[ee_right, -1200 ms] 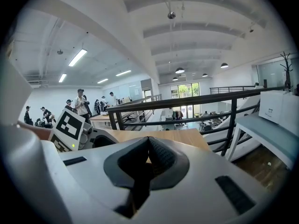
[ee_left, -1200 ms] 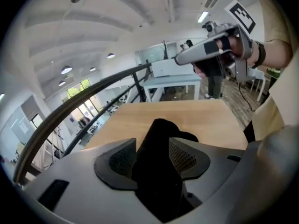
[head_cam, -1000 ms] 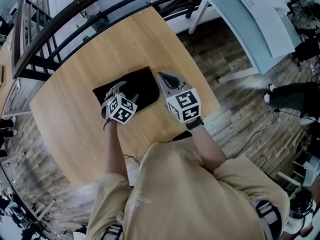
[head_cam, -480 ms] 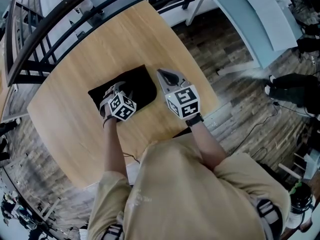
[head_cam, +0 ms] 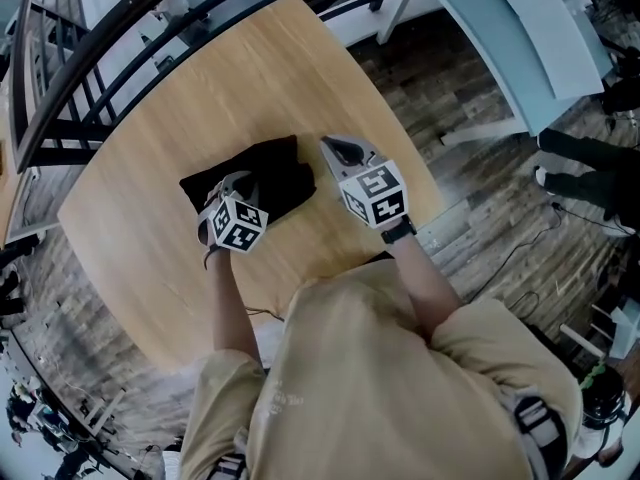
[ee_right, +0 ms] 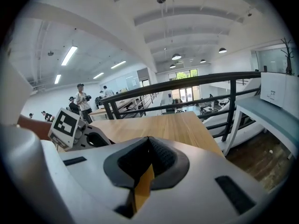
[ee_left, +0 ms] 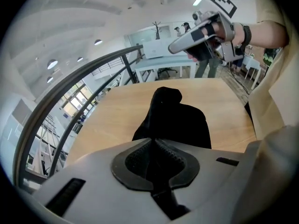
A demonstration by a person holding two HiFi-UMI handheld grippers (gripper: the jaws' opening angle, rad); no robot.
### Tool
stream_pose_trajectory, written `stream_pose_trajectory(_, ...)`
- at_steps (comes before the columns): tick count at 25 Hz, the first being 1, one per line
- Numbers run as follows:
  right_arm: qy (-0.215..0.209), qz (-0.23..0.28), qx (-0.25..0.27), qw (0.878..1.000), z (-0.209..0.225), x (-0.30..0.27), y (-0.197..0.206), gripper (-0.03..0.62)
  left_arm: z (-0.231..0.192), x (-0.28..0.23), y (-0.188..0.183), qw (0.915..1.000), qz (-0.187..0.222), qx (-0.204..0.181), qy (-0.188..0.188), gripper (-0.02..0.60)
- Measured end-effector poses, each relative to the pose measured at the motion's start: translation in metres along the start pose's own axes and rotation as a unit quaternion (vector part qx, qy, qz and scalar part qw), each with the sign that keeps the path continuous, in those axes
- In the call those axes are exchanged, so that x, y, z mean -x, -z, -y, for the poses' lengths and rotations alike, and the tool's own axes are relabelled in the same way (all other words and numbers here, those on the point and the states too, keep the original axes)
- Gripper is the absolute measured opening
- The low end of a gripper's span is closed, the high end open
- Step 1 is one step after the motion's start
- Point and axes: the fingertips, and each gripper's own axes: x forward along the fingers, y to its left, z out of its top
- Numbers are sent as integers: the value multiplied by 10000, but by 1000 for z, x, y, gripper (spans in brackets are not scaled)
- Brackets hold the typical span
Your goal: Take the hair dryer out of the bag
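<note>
A black cloth bag (head_cam: pixel 272 171) lies on the round wooden table (head_cam: pixel 190 88). Its near edge rises in a fold (ee_left: pixel 164 101) in the left gripper view. My left gripper (head_cam: pixel 234 182) is at the bag's near left side. Its jaws (ee_left: pixel 152 143) are closing, and the pads pinch the black cloth. My right gripper (head_cam: pixel 331 149) hovers just right of the bag, shut with nothing in it (ee_right: pixel 148 142). It also shows high up in the left gripper view (ee_left: pixel 181 43). No hair dryer is in view.
A black curved railing (head_cam: pixel 120 48) runs along the table's far edge. A pale blue table (head_cam: pixel 520 28) stands at the upper right over the plank floor. A person's dark legs (head_cam: pixel 590 168) and cables lie on the floor to the right. The table edge is close to my body.
The left jaws have closed on the bag's near edge, and the cloth is more bunched. The right gripper has sunk a little beside the bag.
</note>
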Motion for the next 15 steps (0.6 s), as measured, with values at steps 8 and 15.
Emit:
stream_pose_trajectory(8,-1026,-251,392,9936,-9,-14,23,9,-9,25,16,9988,268,404,-50,29)
stream_pose_trajectory(15,-1794,-667,697,9790,-26,-32,55,9,-12,33,30,9972,321,667,-61,29)
